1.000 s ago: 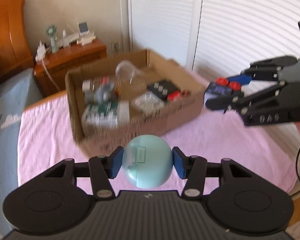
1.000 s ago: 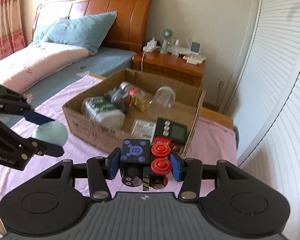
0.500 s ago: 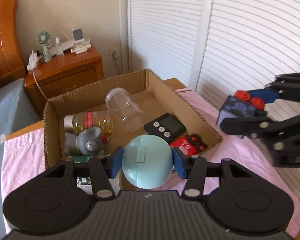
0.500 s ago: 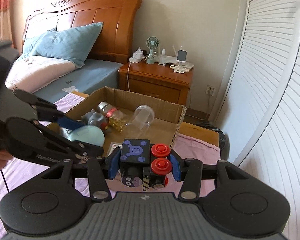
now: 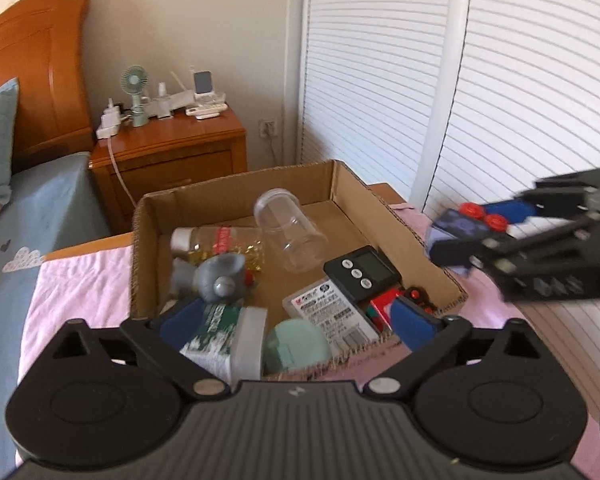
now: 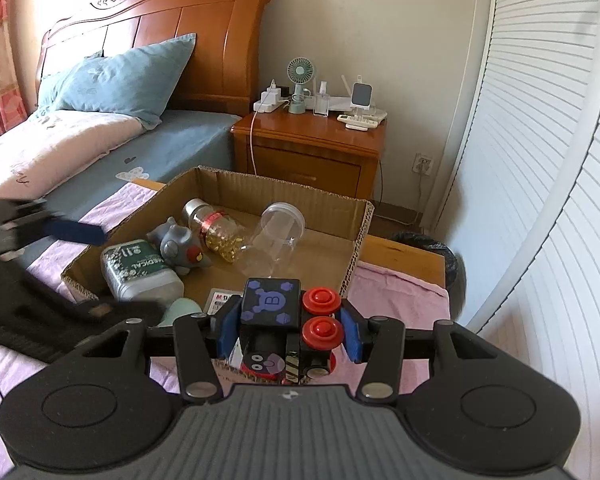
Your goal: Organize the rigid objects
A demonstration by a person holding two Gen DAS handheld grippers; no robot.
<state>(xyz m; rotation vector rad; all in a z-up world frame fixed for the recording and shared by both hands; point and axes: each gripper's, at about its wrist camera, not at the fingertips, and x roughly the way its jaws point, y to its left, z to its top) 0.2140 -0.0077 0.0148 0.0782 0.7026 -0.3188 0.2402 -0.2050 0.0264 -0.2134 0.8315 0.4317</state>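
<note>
While hanging over the near edge of the cardboard box [image 5: 236, 188], left gripper [image 5: 296, 320] has just been opening — pads spread wide, nothing pinched. Mint egg-shaped case [image 5: 296, 346] sits loose inside the box by the near wall, just beside the white medical bottle [image 5: 224, 340]. Probably light, hard, slick and rolly; best pinched across the widest part. Over to the right: right gripper [image 6: 286, 326] clamped tight on the black toy block [image 6: 271, 304] with red knobs — rigid, flat-sided, easy hold.
</note>
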